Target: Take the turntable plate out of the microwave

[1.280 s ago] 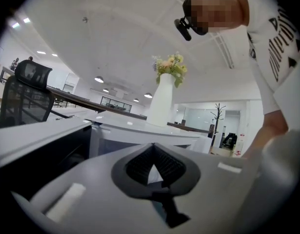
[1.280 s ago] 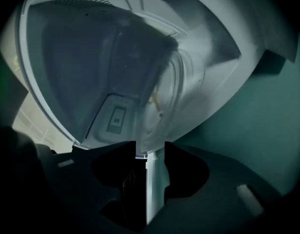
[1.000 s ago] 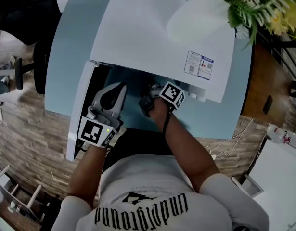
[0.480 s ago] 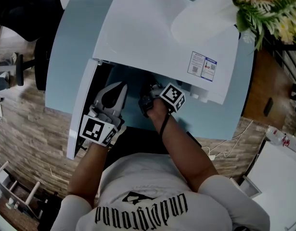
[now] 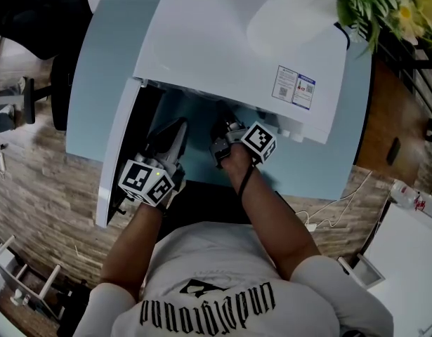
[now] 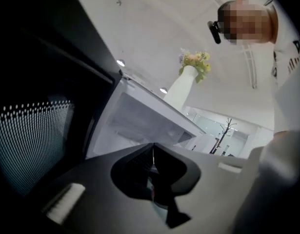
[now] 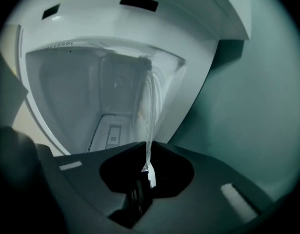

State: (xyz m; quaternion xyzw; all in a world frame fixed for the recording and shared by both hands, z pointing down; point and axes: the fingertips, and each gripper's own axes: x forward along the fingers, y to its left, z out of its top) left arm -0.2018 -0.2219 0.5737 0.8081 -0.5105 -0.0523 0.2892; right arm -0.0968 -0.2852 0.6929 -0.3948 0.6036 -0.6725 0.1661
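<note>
The white microwave [image 5: 230,48] stands on a pale blue table [image 5: 93,76] with its door [image 5: 117,153] swung open to the left. My right gripper [image 5: 223,128] reaches into the cavity mouth. In the right gripper view the clear glass turntable plate [image 7: 150,111] shows edge-on, its rim running down between the jaws of the right gripper [image 7: 148,172]. Those jaws have just been closing and now pinch the rim. My left gripper [image 5: 179,133] hangs beside the door in front of the opening, shut with nothing in it; its jaws meet in the left gripper view [image 6: 152,152].
A white vase [image 5: 300,12] with flowers [image 5: 384,5] stands on top of the microwave. A dark chair [image 5: 33,20] is at the far left. A white cabinet [image 5: 405,251] and a cable on the floor [image 5: 342,206] lie to the right.
The left gripper has sunk lower beside the door and rolled, so its marker cube shows a different face. The right gripper has stayed at the cavity mouth.
</note>
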